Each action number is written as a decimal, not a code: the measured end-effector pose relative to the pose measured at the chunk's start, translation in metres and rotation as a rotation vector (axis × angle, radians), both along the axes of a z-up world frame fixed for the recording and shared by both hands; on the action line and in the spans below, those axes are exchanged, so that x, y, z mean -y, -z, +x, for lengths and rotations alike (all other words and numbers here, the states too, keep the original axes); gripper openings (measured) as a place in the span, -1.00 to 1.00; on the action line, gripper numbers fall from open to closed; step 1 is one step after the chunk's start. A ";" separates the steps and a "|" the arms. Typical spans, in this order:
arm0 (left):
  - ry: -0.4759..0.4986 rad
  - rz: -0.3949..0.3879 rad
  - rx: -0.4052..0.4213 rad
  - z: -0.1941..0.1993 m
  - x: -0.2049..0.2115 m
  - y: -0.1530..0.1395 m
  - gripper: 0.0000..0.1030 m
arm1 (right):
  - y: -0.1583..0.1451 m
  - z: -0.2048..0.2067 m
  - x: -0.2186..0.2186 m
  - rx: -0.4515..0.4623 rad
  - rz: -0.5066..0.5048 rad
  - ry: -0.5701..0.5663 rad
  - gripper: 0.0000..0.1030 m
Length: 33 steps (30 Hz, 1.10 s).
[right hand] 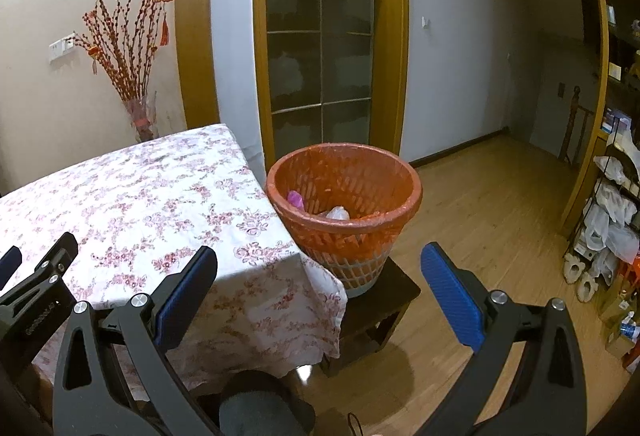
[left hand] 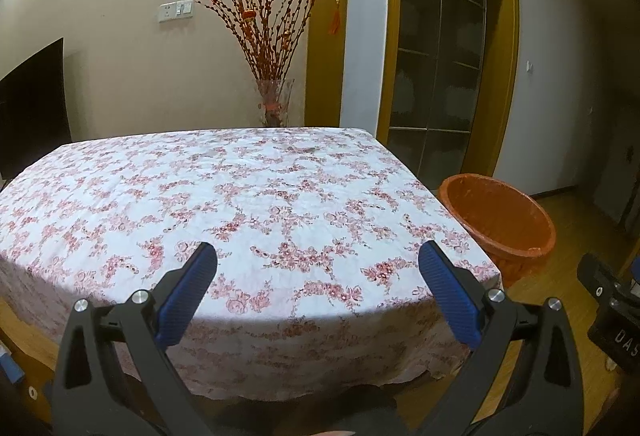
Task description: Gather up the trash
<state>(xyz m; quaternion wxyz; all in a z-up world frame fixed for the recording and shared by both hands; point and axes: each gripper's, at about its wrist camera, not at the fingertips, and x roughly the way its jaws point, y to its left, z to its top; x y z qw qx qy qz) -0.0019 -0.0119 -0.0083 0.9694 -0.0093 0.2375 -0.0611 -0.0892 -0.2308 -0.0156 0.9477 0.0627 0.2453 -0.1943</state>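
An orange mesh waste basket point(right hand: 345, 213) stands on a dark low stool point(right hand: 384, 300) just right of the table; inside it lie a pink scrap point(right hand: 295, 199) and a clear plastic piece point(right hand: 338, 213). In the left wrist view the same basket point(left hand: 498, 220) shows past the table's right edge. My left gripper point(left hand: 318, 260) hangs open over the near edge of the floral tablecloth point(left hand: 240, 203), nothing between its blue pads. My right gripper point(right hand: 320, 264) is open too, held in front of the basket and the table corner point(right hand: 304, 260), empty.
A glass vase of red branches point(left hand: 274, 99) stands behind the table. A dark glass door point(right hand: 320, 47) is beyond the basket. A wire rack with bags point(right hand: 612, 211) lines the right wall. Wooden floor point(right hand: 480, 220) stretches right of the stool. A dark screen point(left hand: 32, 107) sits at left.
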 end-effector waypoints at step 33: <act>-0.024 0.001 0.004 -0.007 0.000 -0.003 0.92 | 0.003 -0.002 -0.004 -0.018 0.023 -0.017 0.96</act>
